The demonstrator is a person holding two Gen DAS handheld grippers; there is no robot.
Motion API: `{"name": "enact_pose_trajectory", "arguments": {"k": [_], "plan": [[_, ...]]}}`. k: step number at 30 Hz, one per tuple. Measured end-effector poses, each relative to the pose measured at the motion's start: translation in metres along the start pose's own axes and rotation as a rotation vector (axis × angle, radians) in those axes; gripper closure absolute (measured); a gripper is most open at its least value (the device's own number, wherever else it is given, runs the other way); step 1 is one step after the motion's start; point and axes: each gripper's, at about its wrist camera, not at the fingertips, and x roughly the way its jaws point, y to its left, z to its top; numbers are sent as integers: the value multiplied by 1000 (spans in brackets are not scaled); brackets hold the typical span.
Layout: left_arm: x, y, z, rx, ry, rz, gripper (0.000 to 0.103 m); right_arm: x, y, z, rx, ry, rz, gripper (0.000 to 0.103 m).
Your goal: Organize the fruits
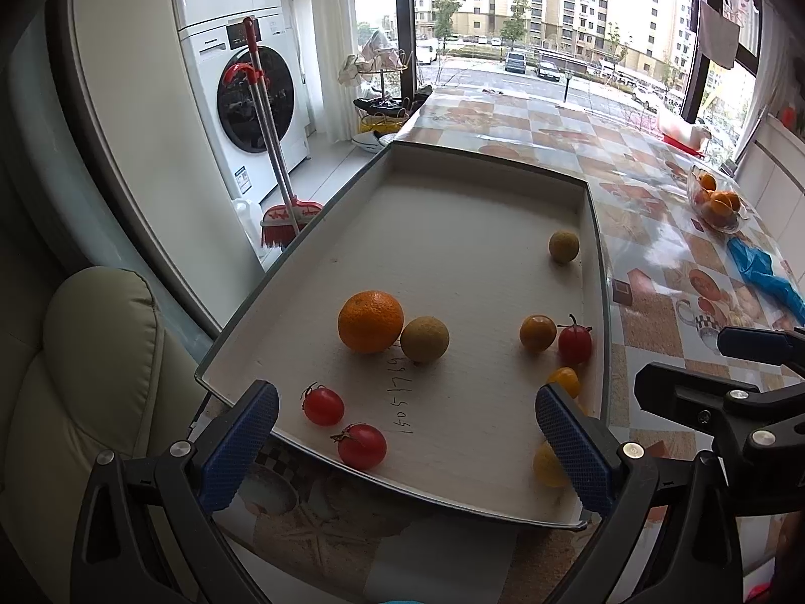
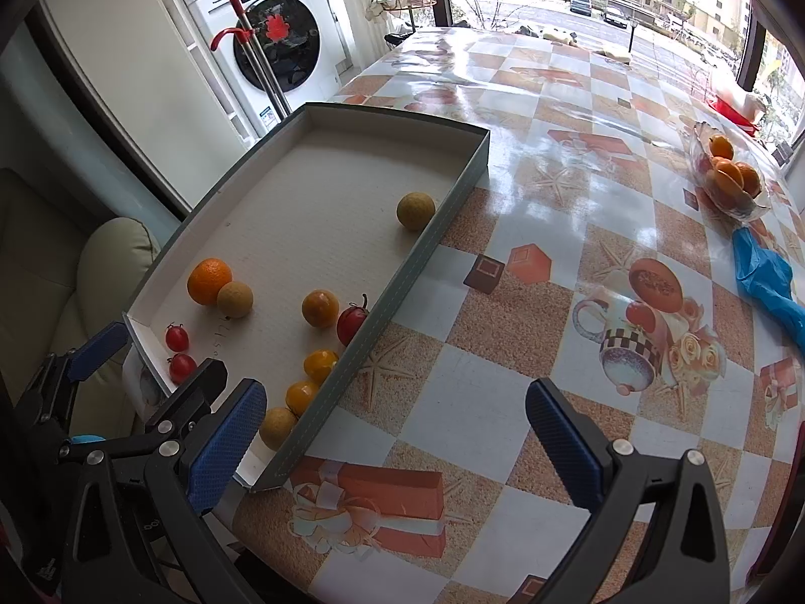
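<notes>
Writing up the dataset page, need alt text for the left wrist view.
Open tongs hover over the near edge of a shallow tray holding scattered fruit: a large orange touching a tan round fruit, three red tomatoes, and several small yellow and orange fruits along the right wall. The tray sits on a patterned table, a washing machine behind.

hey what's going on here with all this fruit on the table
A person holds a two-finger gripper in each hand over a patterned table, both open and empty. The left gripper hovers at the near edge of a shallow cardboard tray holding loose fruit: a big orange, brownish round fruits, yellow ones and red cherry tomatoes. The right gripper hangs over bare tablecloth beside the tray. A glass bowl of oranges sits farther off. Nothing is picked up.
</notes>
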Motion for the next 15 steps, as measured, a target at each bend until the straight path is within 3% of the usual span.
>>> {"name": "enact_pose_trajectory", "arguments": {"k": [10,15], "plan": [[3,-1,-1,-3,13,8,0,1,-2,-2,0,2,13,0],[-2,-4,-2,18,-20,14,0,0,-4,-3,-7,-4,18,0]]}}
